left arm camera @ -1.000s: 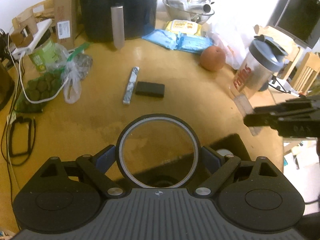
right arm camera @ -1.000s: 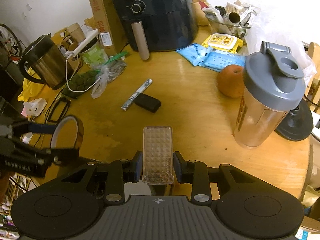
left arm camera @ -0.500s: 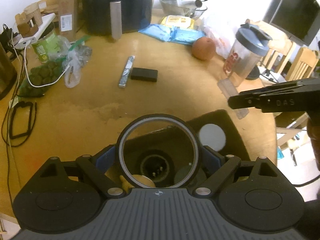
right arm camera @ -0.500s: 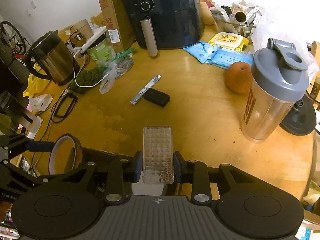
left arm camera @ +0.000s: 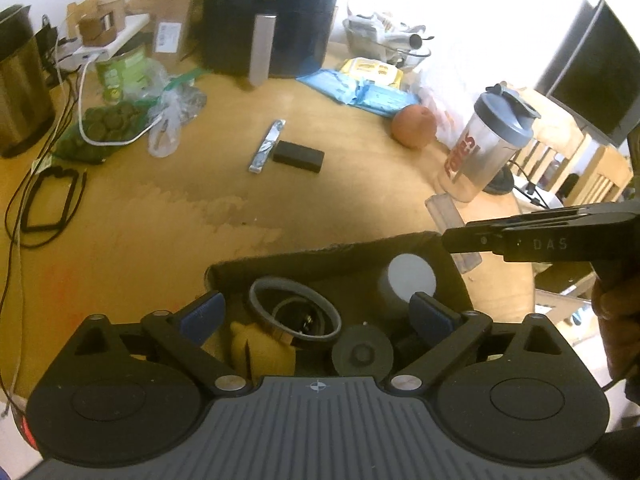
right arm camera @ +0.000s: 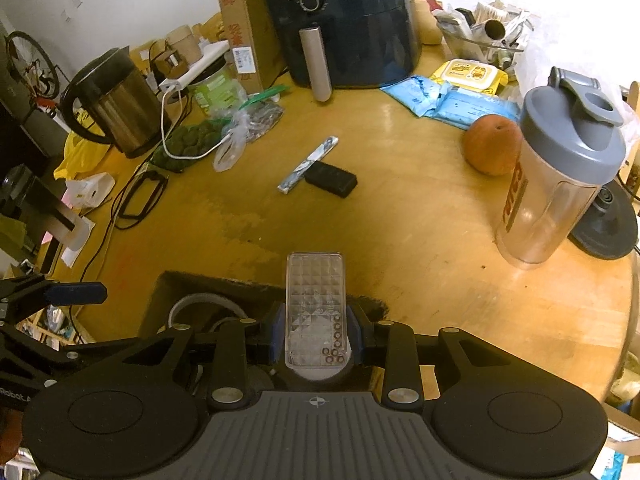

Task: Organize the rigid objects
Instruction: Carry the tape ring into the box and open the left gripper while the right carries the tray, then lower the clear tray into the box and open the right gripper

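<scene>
Left gripper gapes empty above tape ring in bin; right gripper clamps clear case

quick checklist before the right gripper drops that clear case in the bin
1. Left gripper open and free of the tape ring: ok; its fingers are spread and the ring lies inside the dark bin.
2. Right gripper has a firm hold on the clear case: ok; the fingers press both of its sides.
3. Case is over the bin opening: cannot tell; it sits near the bin's rim.
4. Space in the bin for the case: cannot tell; the ring, a white cylinder and a yellow item already fill much of it.
5. Left gripper out of the drop path: not ok; it hovers over the bin.
</scene>
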### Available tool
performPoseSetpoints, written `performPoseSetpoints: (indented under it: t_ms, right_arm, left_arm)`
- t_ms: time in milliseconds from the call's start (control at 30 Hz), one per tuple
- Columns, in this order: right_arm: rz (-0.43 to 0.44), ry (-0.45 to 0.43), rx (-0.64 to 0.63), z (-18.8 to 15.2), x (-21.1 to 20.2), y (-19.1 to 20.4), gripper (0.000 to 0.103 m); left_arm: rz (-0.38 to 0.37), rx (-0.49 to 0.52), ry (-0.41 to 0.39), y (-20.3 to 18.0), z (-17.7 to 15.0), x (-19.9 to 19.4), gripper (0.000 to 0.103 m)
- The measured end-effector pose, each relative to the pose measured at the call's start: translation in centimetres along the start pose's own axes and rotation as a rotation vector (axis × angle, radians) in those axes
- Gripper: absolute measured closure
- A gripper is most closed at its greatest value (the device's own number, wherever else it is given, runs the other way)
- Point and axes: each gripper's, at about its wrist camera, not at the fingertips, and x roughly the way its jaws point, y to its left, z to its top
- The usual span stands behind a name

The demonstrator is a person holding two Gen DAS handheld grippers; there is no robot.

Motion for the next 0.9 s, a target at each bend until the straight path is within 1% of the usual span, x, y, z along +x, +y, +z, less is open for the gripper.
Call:
performPoseSetpoints:
  t_ms: [267,467,567,633,700,733,767,833,900]
  right_arm:
    - [0.024,0.018,-0.043,-0.3,0.2,1.7,0.068]
    - [0.049,0.020,-0.094,0.3,0.3,3.4,0.068]
    - [0.067,0.018,-0.121,0.8,0.4,4.2,0.068]
    - [0.095,0.009,-0.143,1.0,0.5,4.7,0.067]
    - [0.111,0.014,-0.172,1.3,0.8,5.4,0.045]
    - [0.108,0.022,-0.195,1.3,1.0,5.8,0.024]
    - [0.102,0.020,-0.214,1.4,1.1,6.1,0.012]
    - [0.089,0.014,-0.243,1.3,1.2,6.8,0.005]
    - [0.086,0.030,-0.251,1.2,1.5,7.1,0.003]
  left_arm:
    - [0.021,-0.048,0.009,0.5,-1.9,-0.6,0.003]
    - [0.032,-0.083,0.009,0.7,-3.0,-1.1,0.003]
    - [0.041,-0.107,0.001,0.9,-3.4,-1.5,0.003]
    - [0.050,-0.129,-0.008,1.2,-3.6,-1.8,0.003]
    - [0.058,-0.156,-0.014,1.4,-3.7,-2.0,0.003]
    - [0.059,-0.170,-0.015,1.5,-3.8,-2.1,0.003]
    - [0.058,-0.181,-0.014,1.6,-3.9,-2.1,0.003]
    - [0.056,-0.195,-0.011,1.6,-4.0,-2.1,0.003]
    - [0.059,-0.197,-0.006,1.6,-4.1,-2.1,0.003]
